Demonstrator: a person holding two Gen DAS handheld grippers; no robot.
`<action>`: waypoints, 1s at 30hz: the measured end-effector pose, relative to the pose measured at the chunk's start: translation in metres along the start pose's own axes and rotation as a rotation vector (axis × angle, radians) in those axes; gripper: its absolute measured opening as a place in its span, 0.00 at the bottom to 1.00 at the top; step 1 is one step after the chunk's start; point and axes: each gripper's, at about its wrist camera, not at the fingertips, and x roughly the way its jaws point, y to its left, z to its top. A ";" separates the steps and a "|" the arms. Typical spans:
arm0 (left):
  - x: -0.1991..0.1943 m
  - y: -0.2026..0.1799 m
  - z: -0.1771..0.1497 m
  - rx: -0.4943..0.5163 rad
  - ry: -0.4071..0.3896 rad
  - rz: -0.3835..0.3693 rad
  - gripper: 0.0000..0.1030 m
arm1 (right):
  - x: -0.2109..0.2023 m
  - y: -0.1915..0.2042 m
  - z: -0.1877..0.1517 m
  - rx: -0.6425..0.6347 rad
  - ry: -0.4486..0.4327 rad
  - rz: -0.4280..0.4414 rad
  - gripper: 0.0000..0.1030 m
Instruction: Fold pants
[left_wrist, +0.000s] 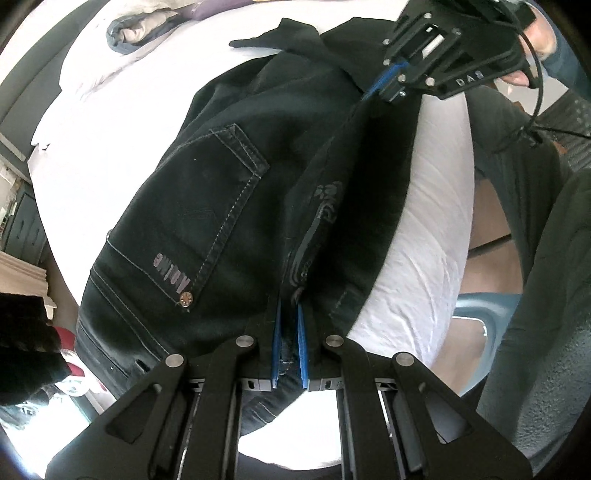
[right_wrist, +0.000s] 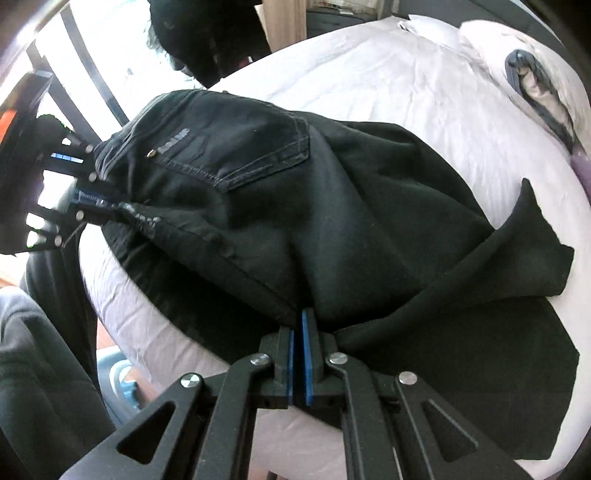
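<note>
While I look along my left claw (left_wrist: 289, 325), its blue pads are pinching the waistband edge of the black pants (left_wrist: 221, 206), near the zip. The pants lie spread over the white bed sheet (left_wrist: 417, 229), back side up. A back pocket (left_wrist: 210, 206) faces me with pale stitching, a rivet at its corner, and a grey word printed on it that I cannot read from this angle. Grey floral print runs along the fold I hold. At the upper right my right claw (left_wrist: 384, 86) pinches the same raised fold further up the leg; its black frame carries the letters "DAS". A folded blanket (left_wrist: 144, 29) sits far off on the bed. Dark trousers and a sleeve of mine crowd the right edge.

From my right claw (right_wrist: 298, 325), pads pressed together on a bunched ridge of black cloth, the pants (right_wrist: 332, 206) stretch away across the bed sheet (right_wrist: 406, 92). The pocket (right_wrist: 236, 155) shows its small printed label, too blurred to read. At the left my left claw (right_wrist: 86, 199) grips the waistband. One pant leg's end (right_wrist: 532, 258) sticks up at the right. The blanket (right_wrist: 535, 77) lies at the top right.
</note>
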 end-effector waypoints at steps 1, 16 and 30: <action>0.000 0.000 -0.001 -0.004 -0.001 -0.004 0.06 | 0.002 0.006 -0.001 -0.002 -0.001 -0.005 0.05; 0.009 0.002 -0.004 0.012 -0.017 -0.003 0.06 | 0.001 0.020 -0.023 -0.012 -0.008 -0.048 0.05; 0.023 0.003 -0.013 -0.021 -0.031 0.008 0.12 | 0.002 0.022 -0.036 -0.003 0.004 -0.038 0.08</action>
